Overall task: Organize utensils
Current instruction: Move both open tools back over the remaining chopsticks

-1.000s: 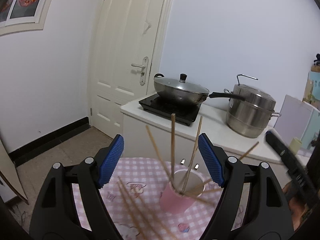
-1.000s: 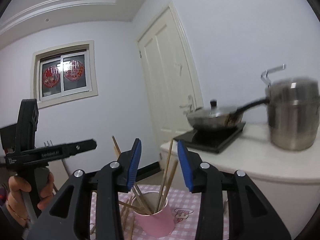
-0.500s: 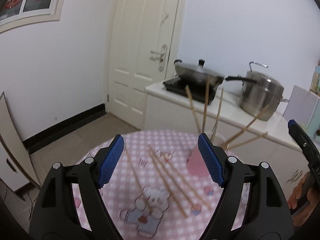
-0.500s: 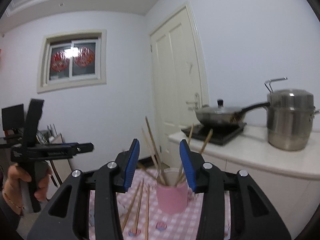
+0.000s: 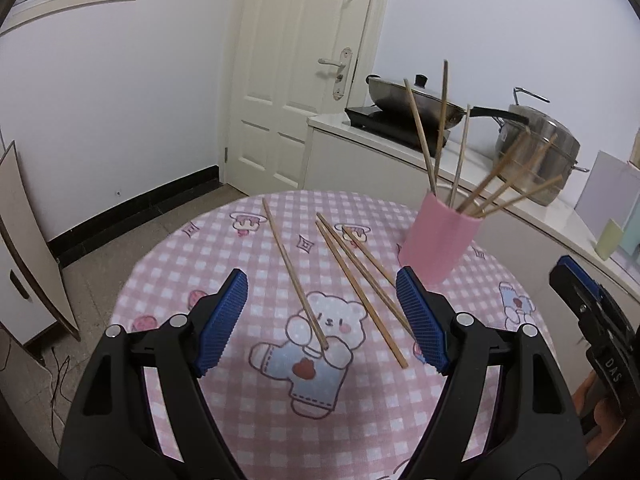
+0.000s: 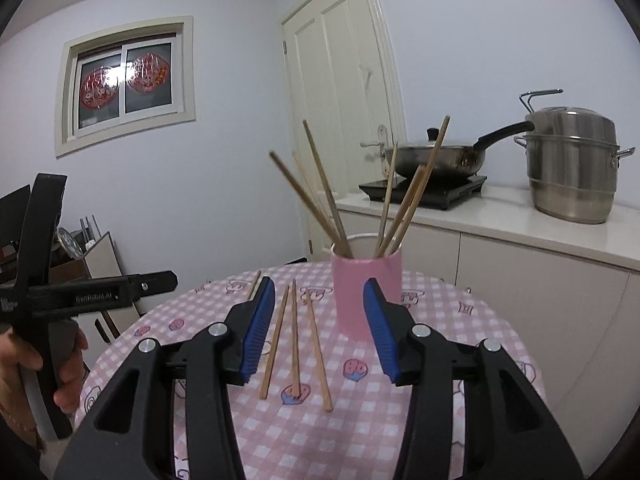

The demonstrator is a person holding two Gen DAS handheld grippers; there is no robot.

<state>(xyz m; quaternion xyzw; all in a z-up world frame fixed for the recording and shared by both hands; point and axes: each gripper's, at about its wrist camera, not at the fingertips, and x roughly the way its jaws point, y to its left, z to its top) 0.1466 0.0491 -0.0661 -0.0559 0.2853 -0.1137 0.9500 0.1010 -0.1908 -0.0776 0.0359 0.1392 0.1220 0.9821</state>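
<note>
A pink cup [image 5: 438, 238] stands on the round table with the pink checked cloth [image 5: 240, 380]; several wooden chopsticks stand in it. Several loose chopsticks [image 5: 360, 280] lie flat on the cloth left of the cup. My left gripper [image 5: 322, 324] is open and empty, above the near ends of the loose chopsticks. In the right wrist view the cup [image 6: 366, 288] is straight ahead, with loose chopsticks [image 6: 294, 336] lying between the open, empty fingers of my right gripper [image 6: 320, 332]. The left gripper shows at the left edge [image 6: 80, 296].
A white counter [image 5: 460, 168] behind the table holds a hob with a lidded wok [image 5: 416, 100] and a steel steamer pot [image 5: 540, 148]. A white door [image 5: 304, 80] is at the back. A board leans by the left wall [image 5: 24, 240].
Both grippers have pulled back and tilted down from the cup, so the table and the loose chopsticks have come into view. Both stayed open.
</note>
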